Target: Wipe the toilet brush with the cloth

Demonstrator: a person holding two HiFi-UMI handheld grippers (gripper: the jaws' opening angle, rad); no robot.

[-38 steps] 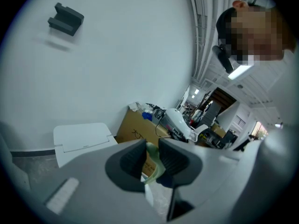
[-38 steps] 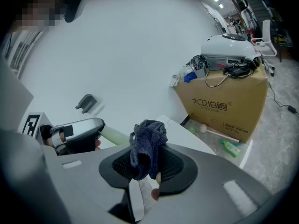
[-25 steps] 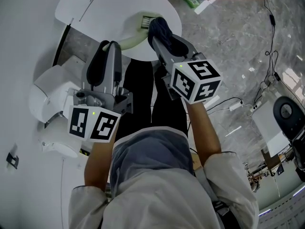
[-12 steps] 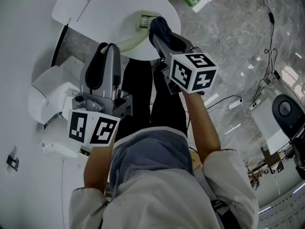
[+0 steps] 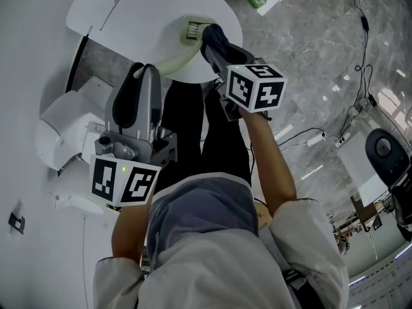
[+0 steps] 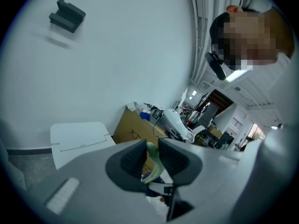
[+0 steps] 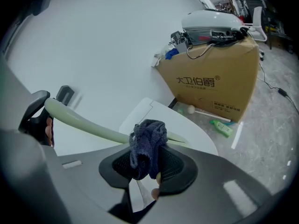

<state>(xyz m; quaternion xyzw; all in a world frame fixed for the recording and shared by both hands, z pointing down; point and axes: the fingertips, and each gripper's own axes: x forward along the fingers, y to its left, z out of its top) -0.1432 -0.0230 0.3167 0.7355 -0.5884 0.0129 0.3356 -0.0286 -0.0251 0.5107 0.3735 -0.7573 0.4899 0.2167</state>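
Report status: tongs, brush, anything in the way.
Left tongs shut on handle of pale green plastic toilet brush. Right tongs shut on dark blue fabric cloth, pressed against brush near its head. Nothing blocking.

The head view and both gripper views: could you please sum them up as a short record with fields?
left gripper: shut on the brush handle
right gripper: shut on the cloth
brush: pale green, long curved handle, held over the lid
cloth: dark blue, bunched, draped over the handle near the bristle end
lid: white, closed, below the brush
box: cardboard, on the floor by the wall
bottle: green, lying on the floor in front of the box
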